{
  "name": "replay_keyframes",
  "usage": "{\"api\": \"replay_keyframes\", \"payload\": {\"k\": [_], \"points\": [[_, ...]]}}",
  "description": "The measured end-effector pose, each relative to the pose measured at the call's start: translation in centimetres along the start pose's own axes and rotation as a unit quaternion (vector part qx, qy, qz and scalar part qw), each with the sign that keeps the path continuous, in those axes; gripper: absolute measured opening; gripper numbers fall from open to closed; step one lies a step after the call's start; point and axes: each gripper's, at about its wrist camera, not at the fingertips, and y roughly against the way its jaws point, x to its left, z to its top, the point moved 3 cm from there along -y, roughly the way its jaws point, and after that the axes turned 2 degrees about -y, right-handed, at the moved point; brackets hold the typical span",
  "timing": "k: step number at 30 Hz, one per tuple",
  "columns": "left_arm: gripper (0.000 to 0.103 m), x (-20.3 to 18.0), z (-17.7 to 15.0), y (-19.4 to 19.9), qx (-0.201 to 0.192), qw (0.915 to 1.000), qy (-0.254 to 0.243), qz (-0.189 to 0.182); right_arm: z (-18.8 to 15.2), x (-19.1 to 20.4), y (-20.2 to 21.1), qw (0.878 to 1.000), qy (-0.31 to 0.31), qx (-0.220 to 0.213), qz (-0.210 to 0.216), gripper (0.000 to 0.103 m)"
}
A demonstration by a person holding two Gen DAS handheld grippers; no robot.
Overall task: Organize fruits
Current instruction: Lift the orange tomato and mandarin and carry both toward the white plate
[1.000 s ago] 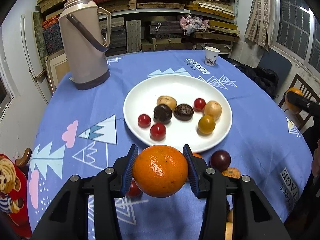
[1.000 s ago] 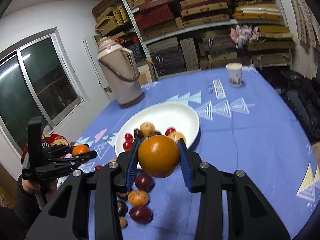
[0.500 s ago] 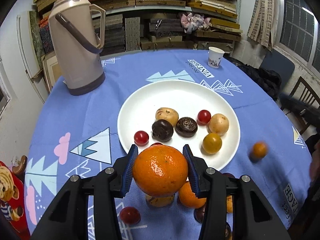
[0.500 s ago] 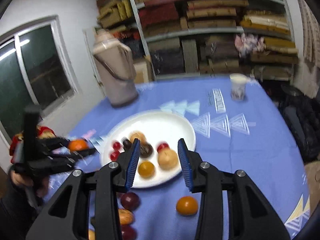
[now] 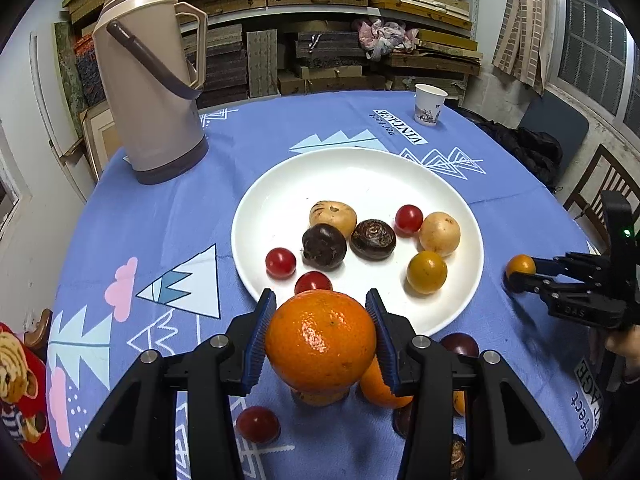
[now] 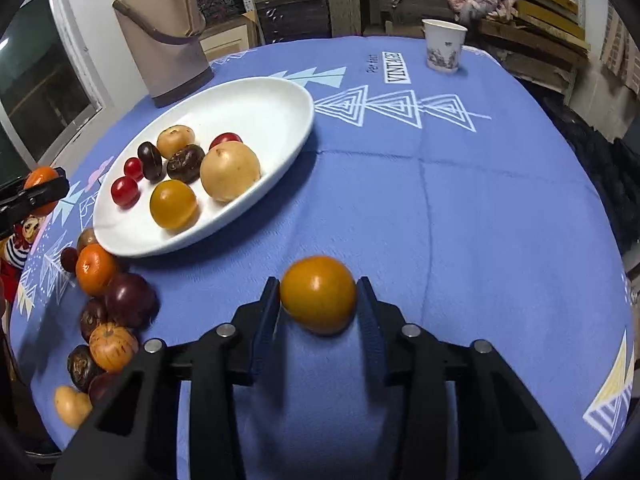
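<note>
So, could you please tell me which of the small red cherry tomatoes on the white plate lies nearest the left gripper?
The red cherry tomato at the white plate's near rim, just beyond the large orange in the left gripper. The other two lie farther back.

— Big orange?
— Glossy, dimpled, raised above the cloth near the white plate.
— On the plate?
— Three cherry tomatoes, two dark fruits, two tan ones, one yellow.
— Small orange fruit?
— On the blue cloth, right of the plate.
— Elsewhere?
— Mixed heap of fruit just beside the plate's near rim.
</note>
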Motion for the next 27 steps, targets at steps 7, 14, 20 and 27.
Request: {"api": "replay_keyframes", "payload": {"k": [7, 14, 20, 27], "points": [[0.047, 0.1, -0.1, 0.3, 0.001, 1.0, 0.003, 0.001, 0.9, -0.7, 1.3, 0.997, -0.045, -0.018, 0.058, 0.037], [0.047, 0.2, 0.0, 0.9, -0.005, 1.0, 0.003, 0.002, 3.6, -1.0, 7.7, 0.993, -0.045, -0.096, 0.06, 0.037], [0.047, 0.0, 0.5, 0.9, -0.01, 0.9999, -0.003, 0.005, 4.9, 0.8, 9.5, 0.992, -0.009, -0.117, 0.053, 0.037], [0.047, -1.0, 1.4, -2.0, 0.013, 0.9999, -0.007, -0.009, 4.7, 6.2, 5.1, 0.992, 0.031, -0.073, 0.098, 0.037]]}}
